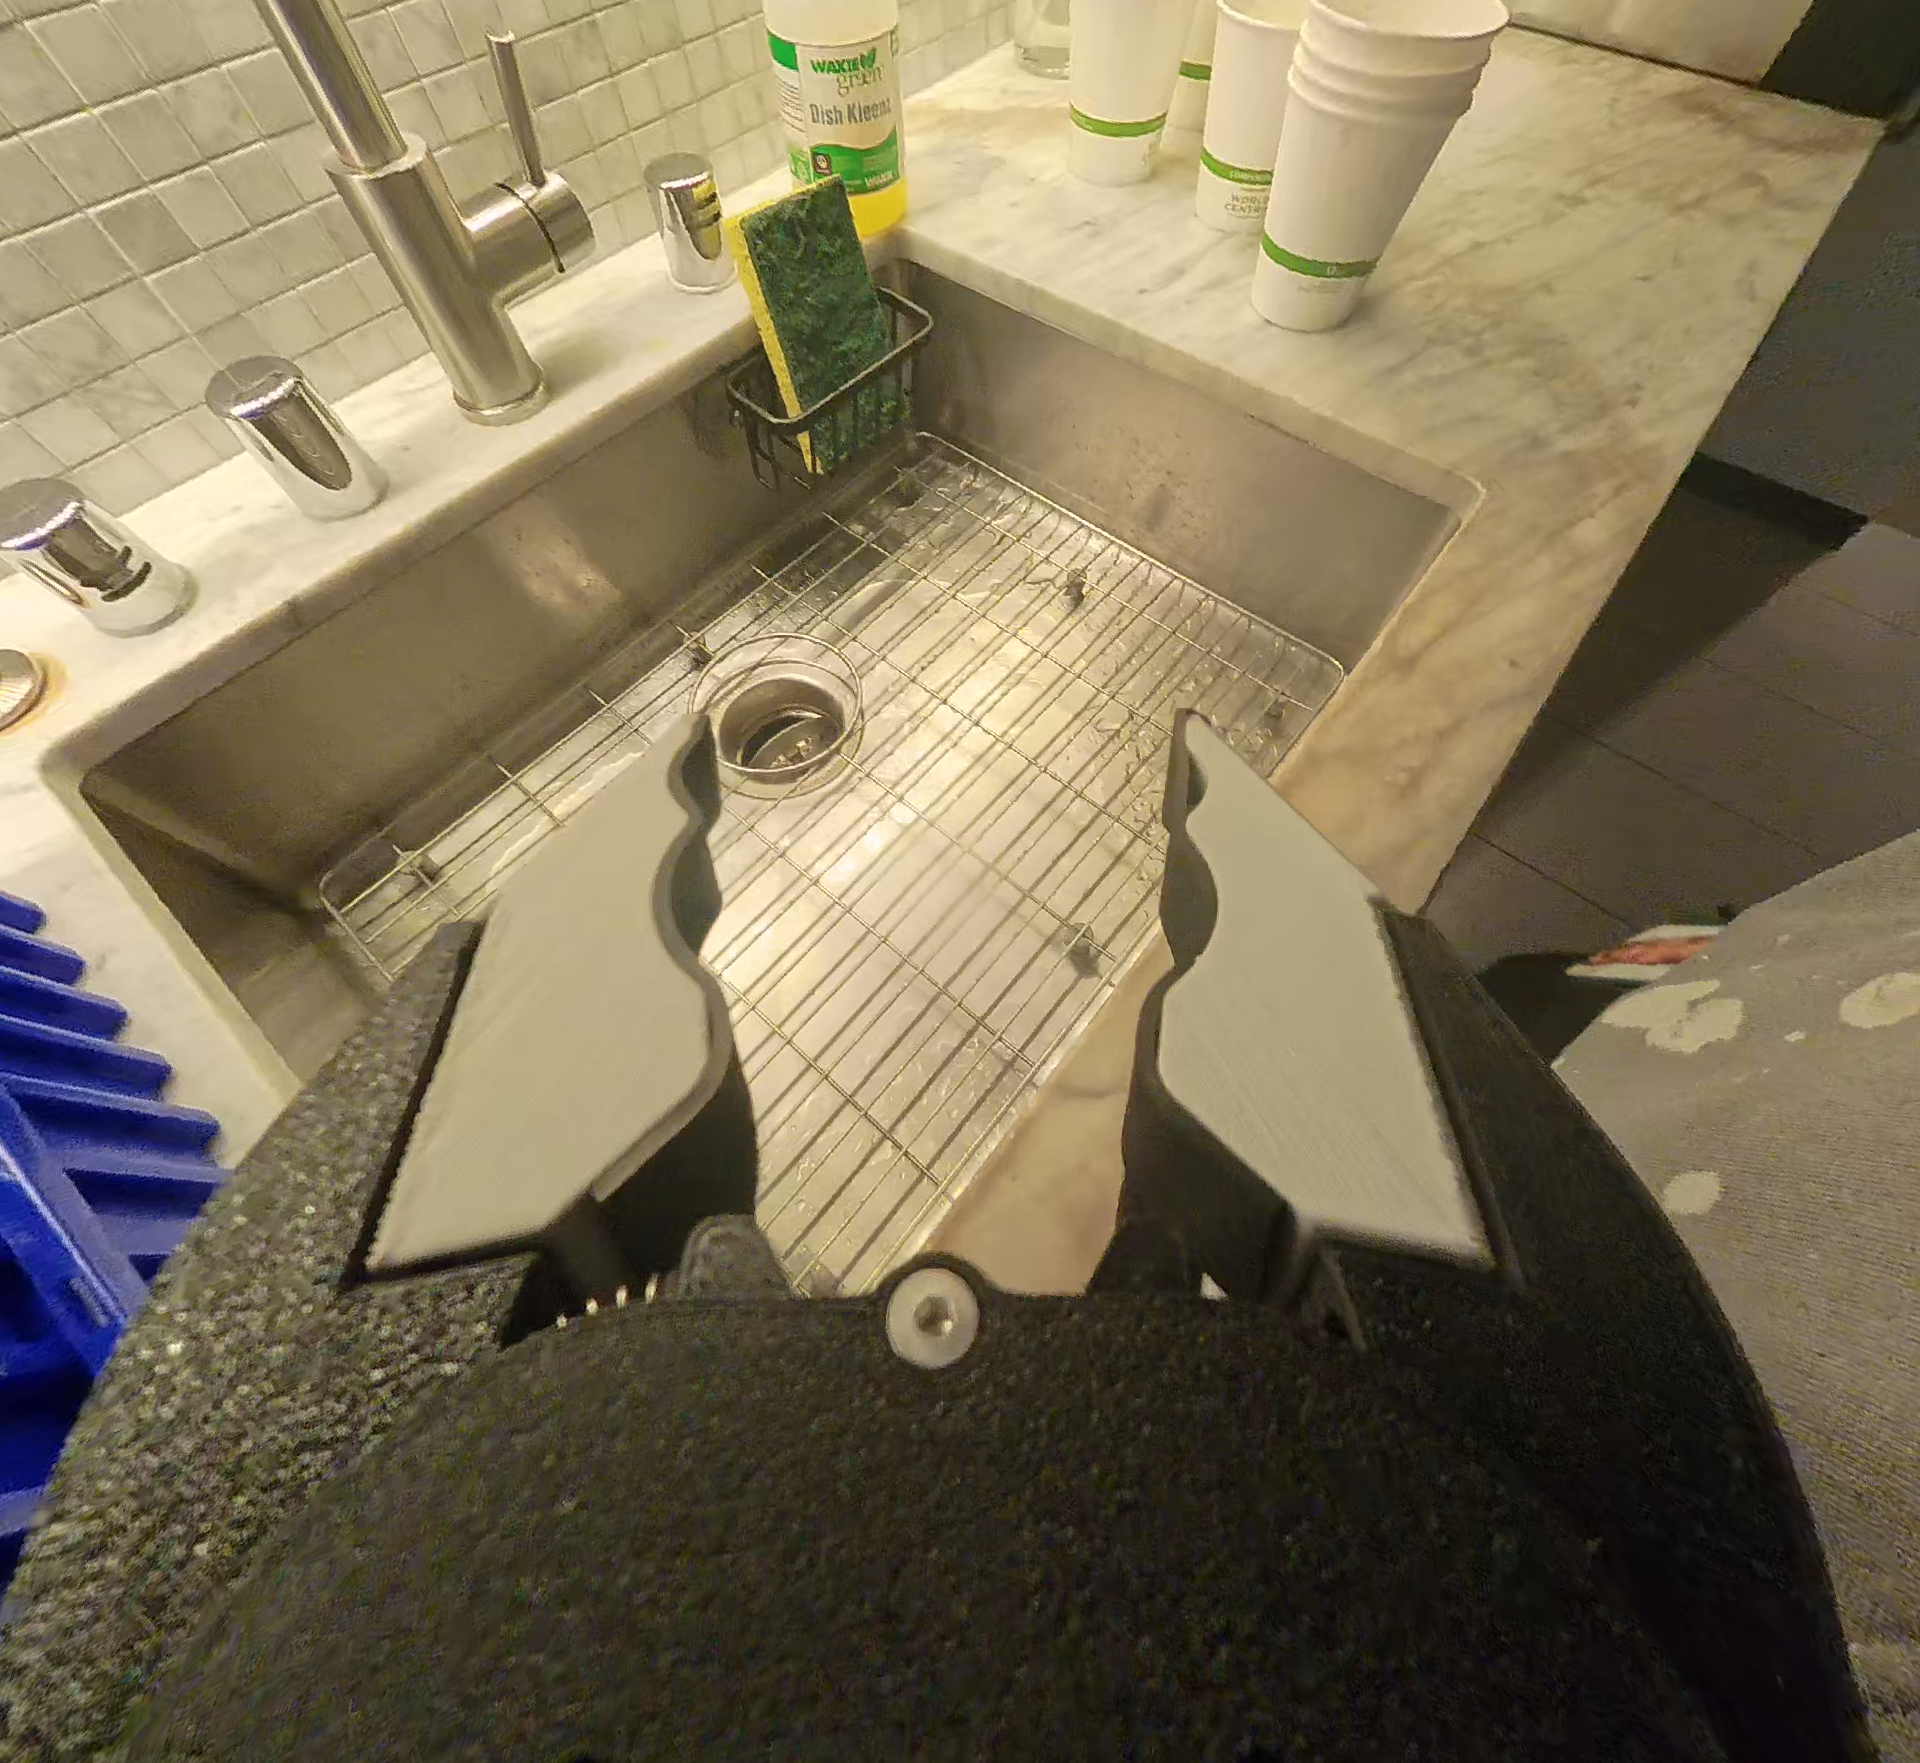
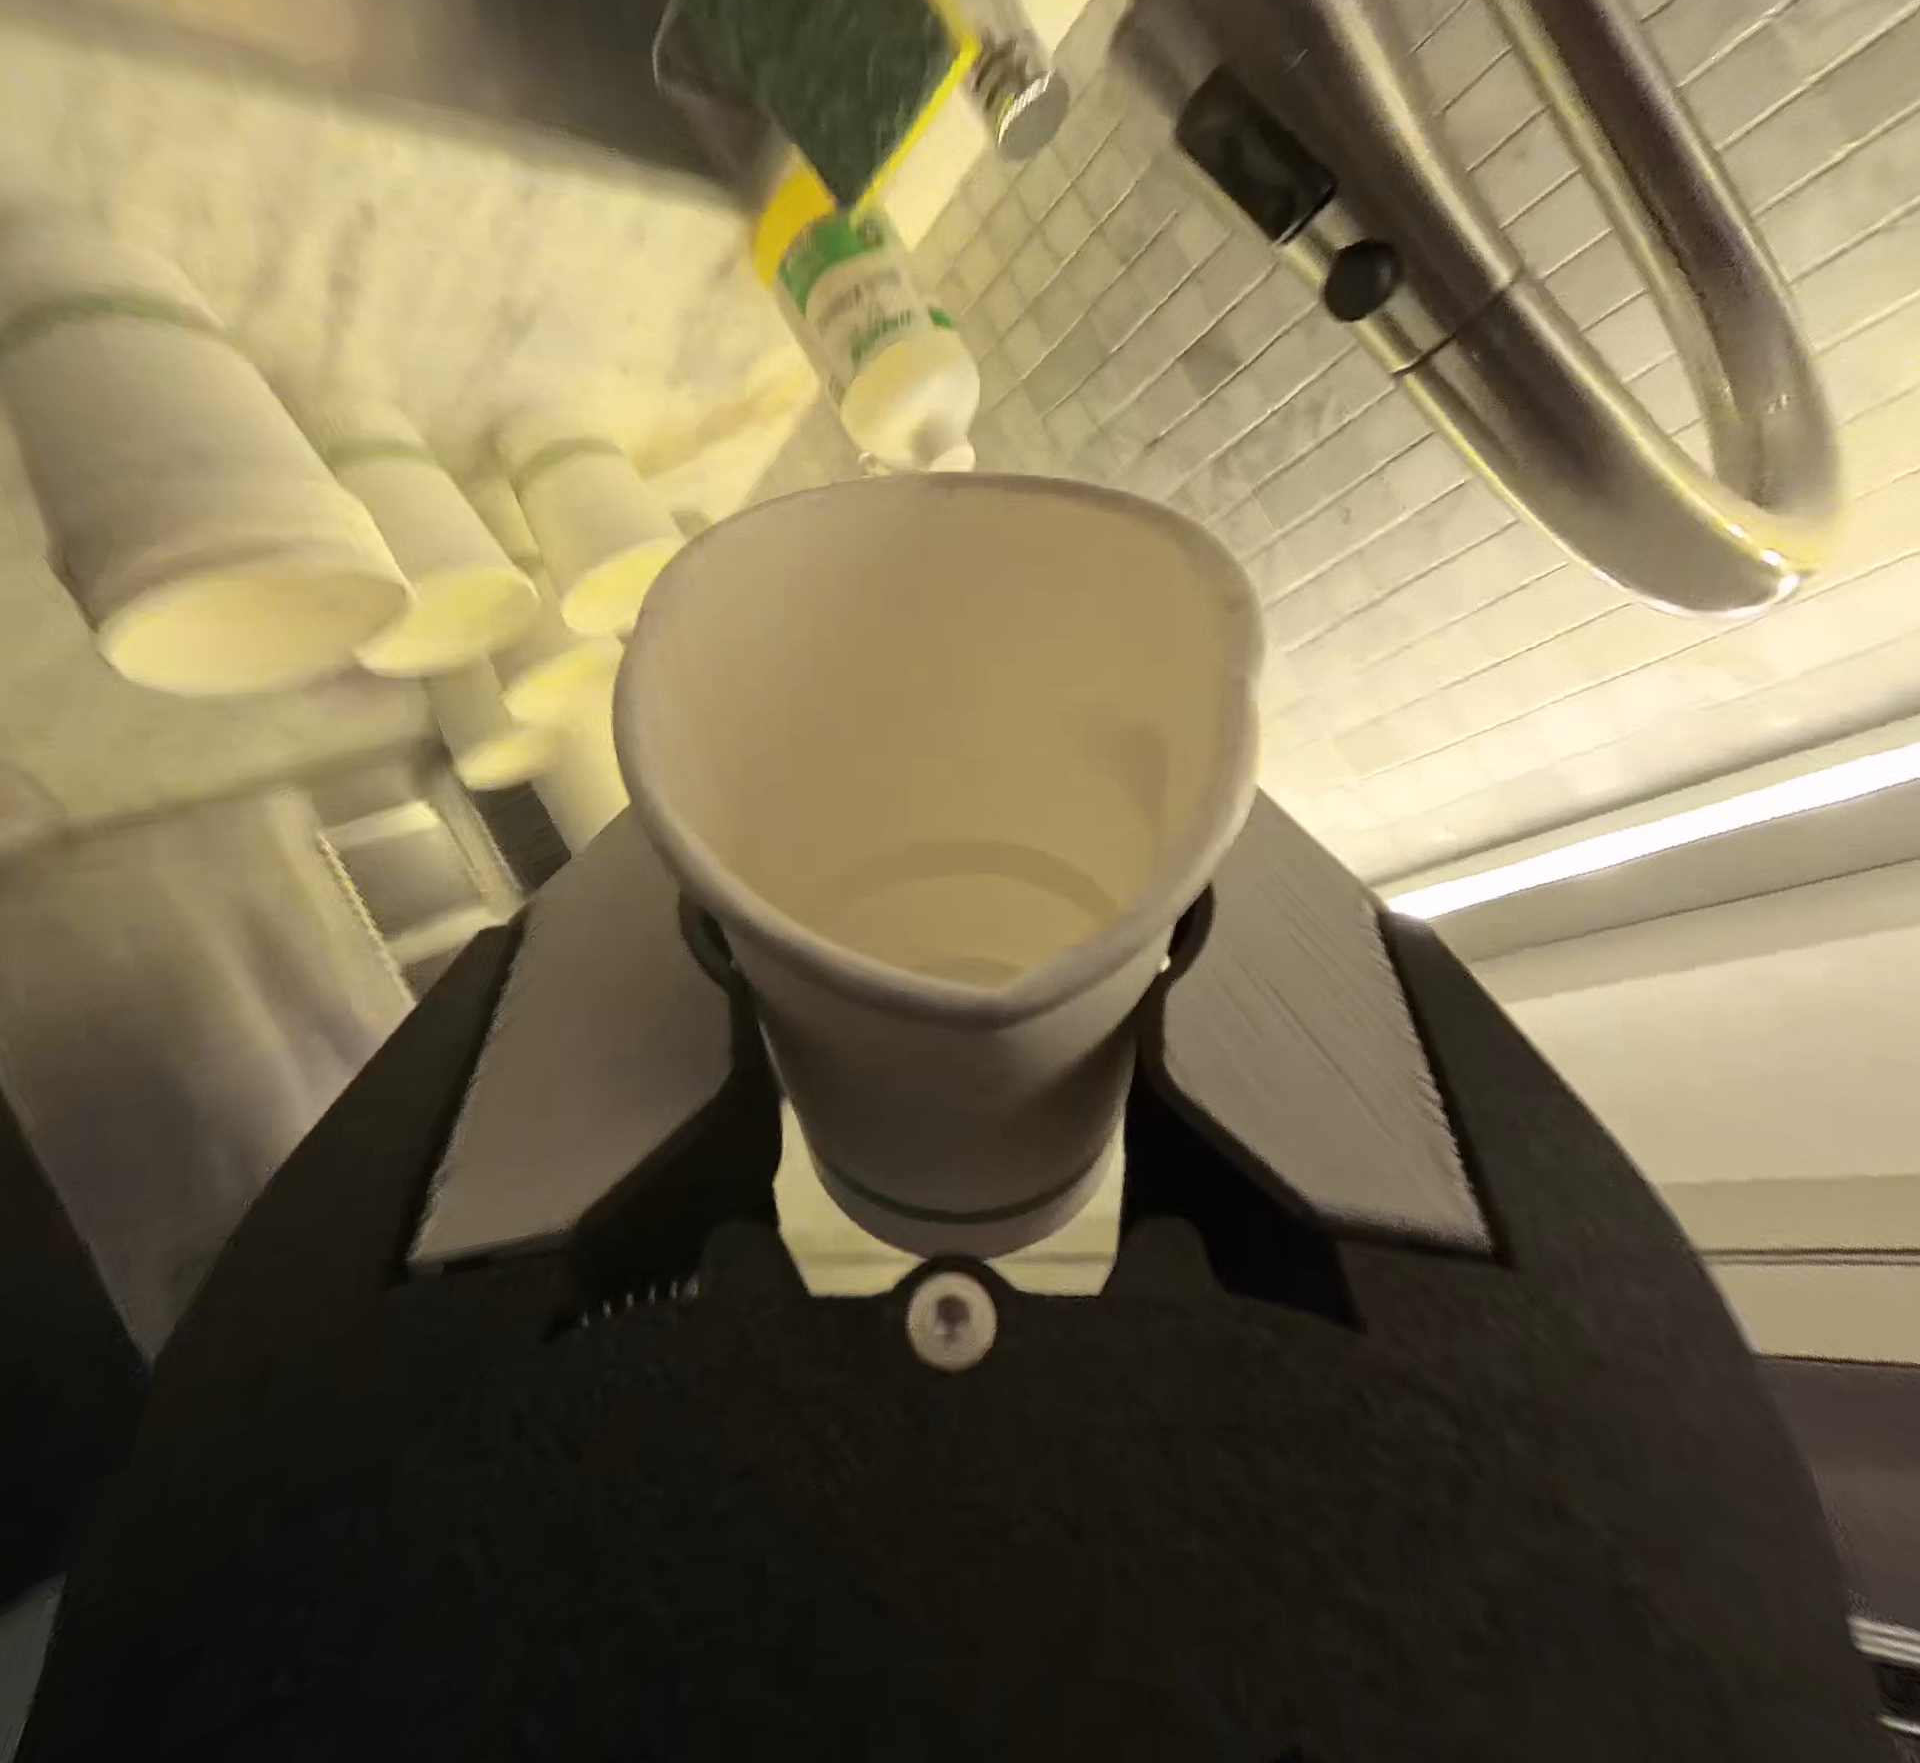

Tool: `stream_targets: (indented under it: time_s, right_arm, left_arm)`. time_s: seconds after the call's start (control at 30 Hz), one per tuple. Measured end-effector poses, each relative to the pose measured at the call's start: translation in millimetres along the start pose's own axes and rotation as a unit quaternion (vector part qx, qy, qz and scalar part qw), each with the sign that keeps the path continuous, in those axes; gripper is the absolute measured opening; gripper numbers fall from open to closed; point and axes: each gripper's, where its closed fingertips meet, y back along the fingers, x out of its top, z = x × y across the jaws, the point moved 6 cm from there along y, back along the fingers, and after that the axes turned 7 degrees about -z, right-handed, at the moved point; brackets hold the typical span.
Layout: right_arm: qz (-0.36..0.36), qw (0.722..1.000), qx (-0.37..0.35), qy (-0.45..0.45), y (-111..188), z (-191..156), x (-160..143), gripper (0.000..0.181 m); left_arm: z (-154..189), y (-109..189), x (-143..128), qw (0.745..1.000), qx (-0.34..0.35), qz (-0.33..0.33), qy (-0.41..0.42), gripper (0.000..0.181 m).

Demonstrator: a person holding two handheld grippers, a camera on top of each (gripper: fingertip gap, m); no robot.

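left hand-held gripper (image 1: 940, 768): agape, empty, over sink (image 1: 1195, 466) wire grid (image 1: 935, 882) near drain (image 1: 777, 721) | right hand-held gripper (image 2: 951, 924): clamped on squashed paper cup (image 2: 935, 778), view upended | beyond: sponge (image 2: 821, 20), soap bottle (image 2: 883, 331), desk (image 1: 1558, 279) cups (image 1: 1361, 155)

Metal, marble, paper

Brushed steel sink (image 1: 1195, 456), veined marble counter (image 1: 1558, 342), matt paper cup (image 2: 935, 778), speckled rough-black gripper (image 1: 940, 757).

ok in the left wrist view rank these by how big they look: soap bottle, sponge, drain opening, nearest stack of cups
1. soap bottle and nearest stack of cups: look alike in size, and the stack stands closer, so unranked
2. sponge
3. drain opening
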Motion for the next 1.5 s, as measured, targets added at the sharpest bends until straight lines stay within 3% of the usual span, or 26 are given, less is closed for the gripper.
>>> stream_targets:
  time_s: [0.07,0.13,0.2,0.3,0.4,0.53,0.6,0.7,0.83,0.93,1.0,1.13,1.27,1.4,1.5]
  right_arm:
    - [0.069,0.991,0.032,-0.106,4,3,0,0.077]
    - [0.166,0.949,0.081,-0.258,9,6,-4,0.078]
    - [0.266,0.858,0.129,-0.419,12,7,-19,0.078]
    - [0.383,0.679,0.15,-0.609,8,-9,-59,0.079]
    - [0.42,0.525,0.118,-0.731,-13,-61,-105,0.08]
    - [0.41,0.393,0.019,-0.823,-55,-152,-137,0.084]
    - [0.392,0.355,-0.004,-0.849,-77,-188,-135,0.086]
    - [0.361,0.339,-0.019,-0.868,-107,-220,-120,0.087]
    - [0.352,0.324,-0.026,-0.878,-137,-234,-102,0.087]
    - [0.342,0.344,-0.011,-0.874,-156,-235,-90,0.095]
    - [0.327,0.371,0.022,-0.869,-169,-238,-79,0.109]
    - [0.324,0.391,0.044,-0.86,-172,-249,-61,0.136]
    - [0.344,0.394,0.041,-0.851,-163,-258,-57,0.124]
    - [0.352,0.447,0.026,-0.822,-155,-260,-58,0.083]
    - [0.358,0.432,0.032,-0.827,-154,-260,-63,0.093]
  left_arm:
    - [0,1,3,1.0,0.009,0.005,0.002,0.086]
    - [-1,1,5,1.0,0.018,0.008,0.007,0.086]
    - [0,2,7,1.0,0.025,0.009,0.015,0.086]
    - [4,1,9,0.999,0.031,0.007,0.024,0.086]
    - [9,-2,11,0.999,0.04,0.001,0.02,0.086]
    - [17,-9,18,0.998,0.05,-0.005,0.026,0.086]
    - [23,-14,24,0.998,0.049,-0.009,0.032,0.086]
    - [34,-24,36,0.998,0.05,-0.014,0.031,0.086]
    - [52,-39,54,0.998,0.049,-0.018,0.019,0.085]
    - [66,-48,63,0.999,0.047,-0.022,0.016,0.085]
    - [74,-54,65,0.999,0.043,-0.028,0.017,0.085]
    - [89,-66,68,0.998,0.039,-0.04,0.017,0.086]
    - [100,-77,73,0.998,0.039,-0.043,0.019,0.085]
    - [109,-88,82,0.998,0.042,-0.038,0.022,0.085]
    - [116,-94,85,0.998,0.043,-0.036,0.023,0.085]
